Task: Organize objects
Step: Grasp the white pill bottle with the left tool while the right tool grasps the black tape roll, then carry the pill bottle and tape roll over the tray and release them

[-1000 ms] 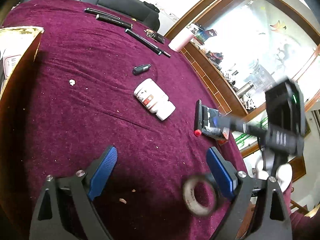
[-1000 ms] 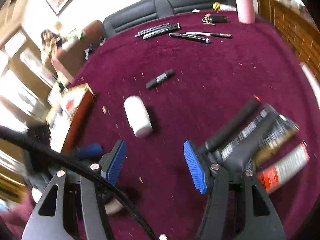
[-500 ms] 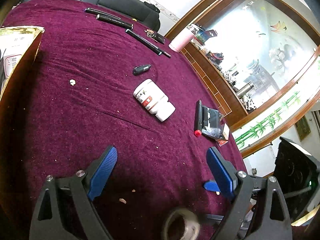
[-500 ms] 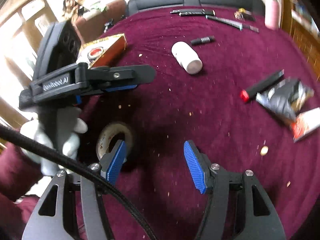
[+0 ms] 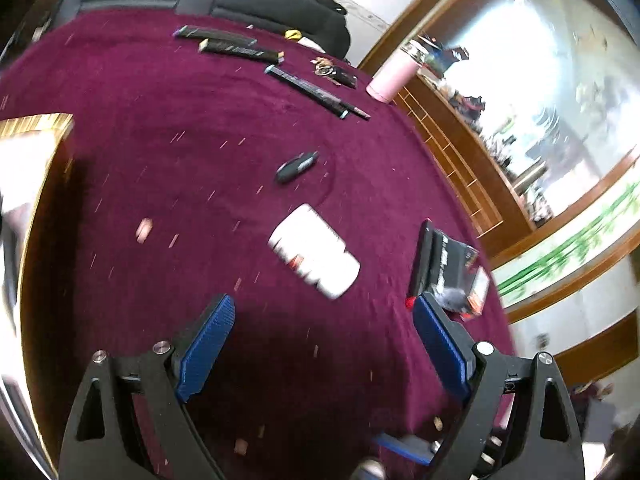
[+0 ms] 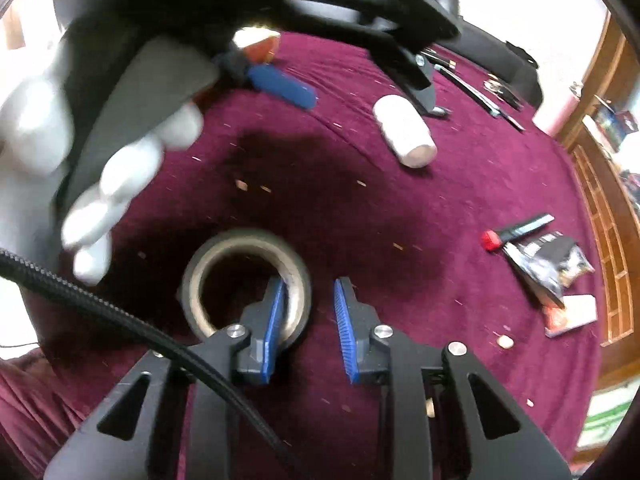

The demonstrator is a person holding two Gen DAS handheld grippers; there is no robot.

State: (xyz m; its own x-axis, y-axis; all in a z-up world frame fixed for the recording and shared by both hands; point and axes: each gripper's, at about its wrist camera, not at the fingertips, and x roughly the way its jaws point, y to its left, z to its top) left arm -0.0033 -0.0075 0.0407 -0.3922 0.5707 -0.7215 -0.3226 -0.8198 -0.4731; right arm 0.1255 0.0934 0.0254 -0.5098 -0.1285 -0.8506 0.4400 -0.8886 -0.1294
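Note:
A roll of beige tape (image 6: 244, 280) lies flat on the maroon tablecloth (image 6: 400, 220) near its front edge. My right gripper (image 6: 310, 292) points down at it. Its jaws are closing with the roll's right wall between them: the left pad is inside the ring, and a gap shows at the right pad. My left gripper (image 5: 322, 308) is open and holds nothing, just short of a white bottle (image 5: 314, 256) lying on its side. In the right wrist view a white-gloved hand (image 6: 112, 168) holds that gripper, and one of its blue pads (image 6: 280, 86) shows.
A red-capped black marker (image 5: 424, 264) lies against a black packet (image 5: 456, 268) at the right edge. A small black stick (image 5: 298, 166) lies mid-table. Several pens (image 5: 236, 46), keys (image 5: 332, 70) and a pink bottle (image 5: 390, 80) are at the back. A gold-edged box (image 5: 36, 152) stands left.
My right gripper swung down over the tape roll and its jaws narrowed around the roll's wall. My left gripper moved forward toward the white bottle, and the roll left its view.

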